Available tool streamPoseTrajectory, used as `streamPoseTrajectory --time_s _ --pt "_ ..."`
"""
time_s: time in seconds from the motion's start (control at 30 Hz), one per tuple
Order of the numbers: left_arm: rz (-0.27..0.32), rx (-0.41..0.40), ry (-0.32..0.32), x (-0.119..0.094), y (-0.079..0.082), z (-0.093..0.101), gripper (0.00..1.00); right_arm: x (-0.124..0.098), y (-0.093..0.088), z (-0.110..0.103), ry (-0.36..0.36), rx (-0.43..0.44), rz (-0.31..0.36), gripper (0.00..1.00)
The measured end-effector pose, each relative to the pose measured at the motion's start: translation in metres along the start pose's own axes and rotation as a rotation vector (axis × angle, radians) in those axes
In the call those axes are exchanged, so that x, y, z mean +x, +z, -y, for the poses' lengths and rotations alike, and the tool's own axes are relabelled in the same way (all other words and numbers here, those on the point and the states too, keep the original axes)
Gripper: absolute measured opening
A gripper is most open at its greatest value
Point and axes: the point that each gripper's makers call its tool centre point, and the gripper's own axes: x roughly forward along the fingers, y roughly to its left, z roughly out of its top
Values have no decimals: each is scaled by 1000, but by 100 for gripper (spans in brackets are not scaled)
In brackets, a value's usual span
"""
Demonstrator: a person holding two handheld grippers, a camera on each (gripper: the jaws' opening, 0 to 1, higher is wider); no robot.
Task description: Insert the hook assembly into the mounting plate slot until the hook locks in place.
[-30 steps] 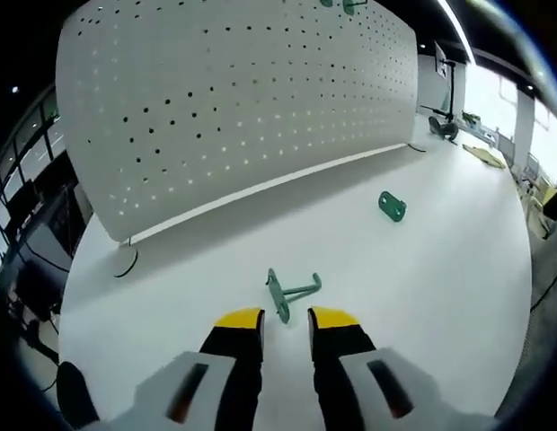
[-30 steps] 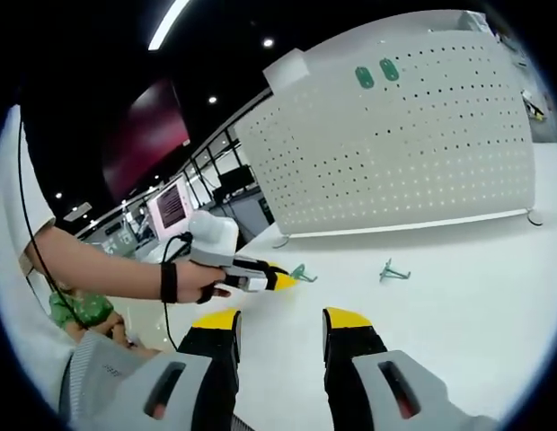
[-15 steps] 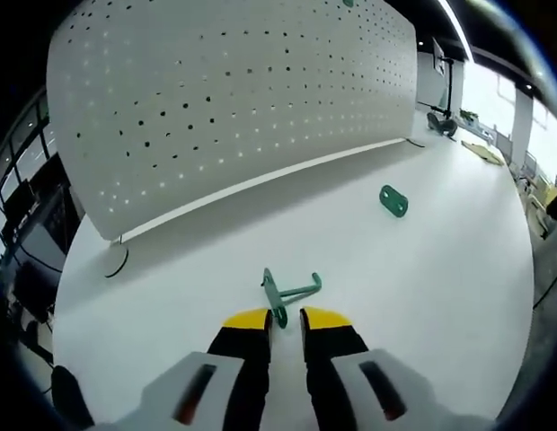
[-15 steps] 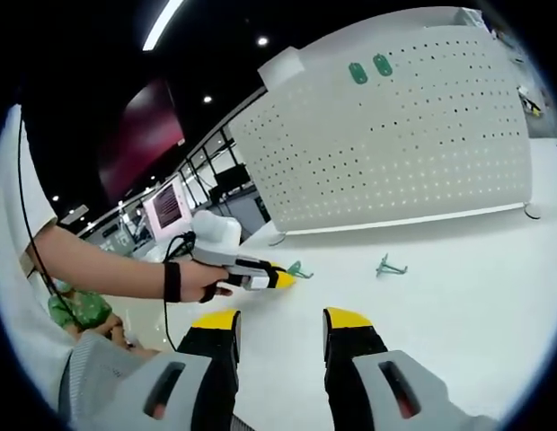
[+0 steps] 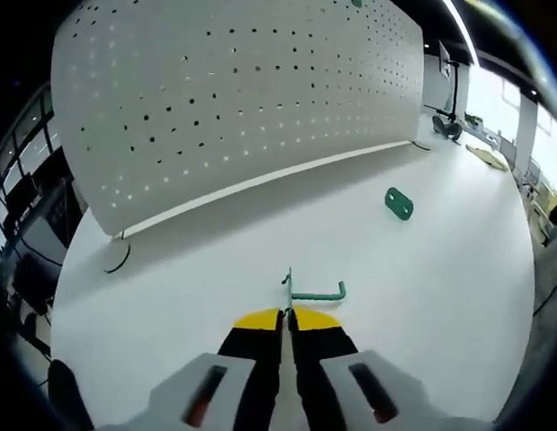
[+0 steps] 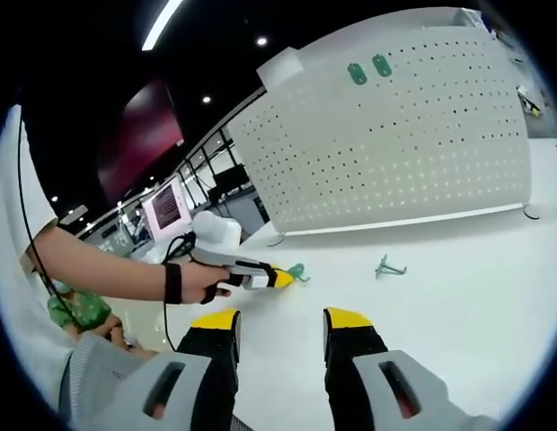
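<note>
Here, left gripper [image 5: 286,316] jaws pinching hook [image 5: 307,290]

Count of things on the white worktop [image 5: 458,269]

One pegboard [image 5: 234,99] stands on it, with two green plates [image 6: 368,69] mounted near its top. Two green hooks: one hook [image 5: 310,292] in the left tongs [image 5: 286,319], another hook [image 6: 389,267] lying loose. One loose green plate [image 5: 398,203]. Two tongs; the right tongs [image 6: 280,320] hold nothing.
</note>
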Motion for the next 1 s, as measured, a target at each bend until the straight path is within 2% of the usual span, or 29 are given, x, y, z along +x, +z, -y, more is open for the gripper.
streamPoseTrajectory --time_s 0.1,0.4,0.77,1.0 --pt "-2 7 -9 -2 -1 4 4 0 0 -1 3 -3 -1 37" --pt "27 -38 -44 -11 4 15 4 1 2 -5 11 -2 5 37" --pt "58 -109 -68 -27 -2 28 4 -1 4 -10 22 -9 13 37" --pt "56 -134 -92 -36 -9 38 3 -1 5 -12 27 -9 19 37"
